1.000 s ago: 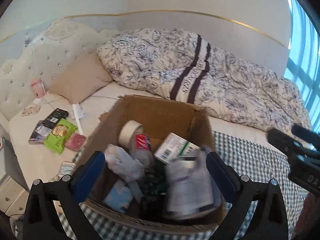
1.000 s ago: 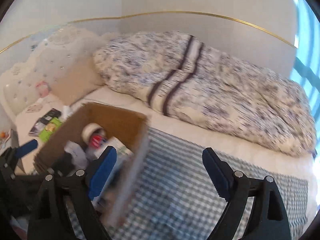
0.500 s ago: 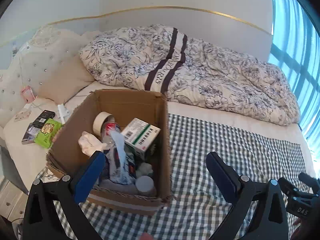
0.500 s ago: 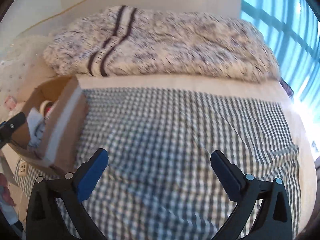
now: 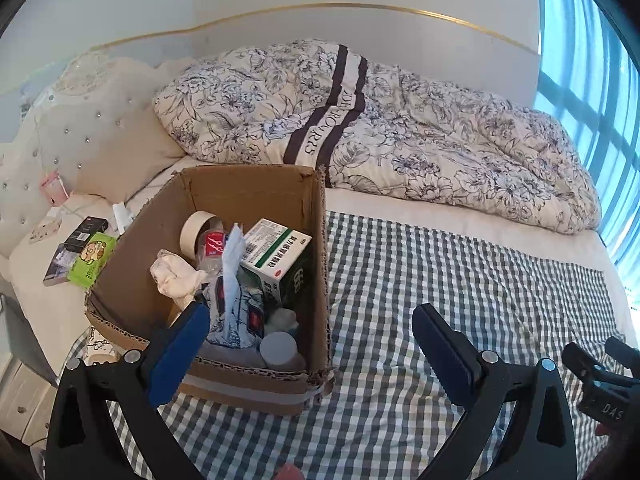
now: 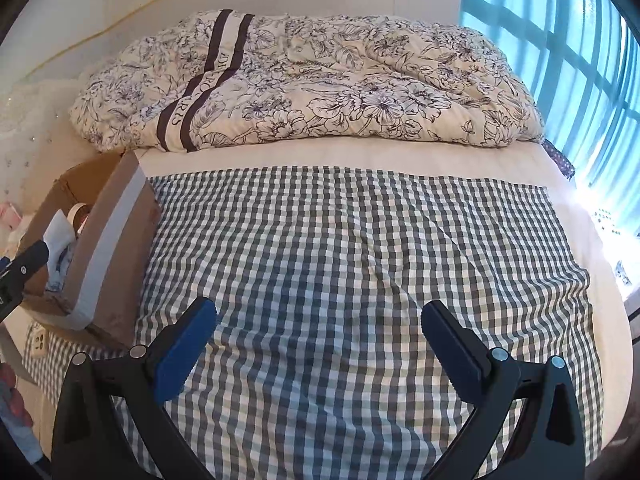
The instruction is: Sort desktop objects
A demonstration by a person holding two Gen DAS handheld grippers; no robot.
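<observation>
Left gripper: the left gripper hangs with its jaws spread wide and nothing between them, its left finger over the near edge of the cardboard box
Right gripper: the right gripper is likewise wide apart and empty, above bare checked cloth
Box: stands on the left end of the cloth, on the bed, top open
Box contents: one tape roll, one green-and-white carton, one blue tissue pack, one crumpled white cloth, one grey round lid; a bottle with a red label is half buried
Around: one floral quilt bunched behind the box, one beige pillow to its left
Loose items: a green packet and a black box on the sheet left of the box, a few others too small to make out
Cut off: in the right view the box wall hides most of its contents
</observation>
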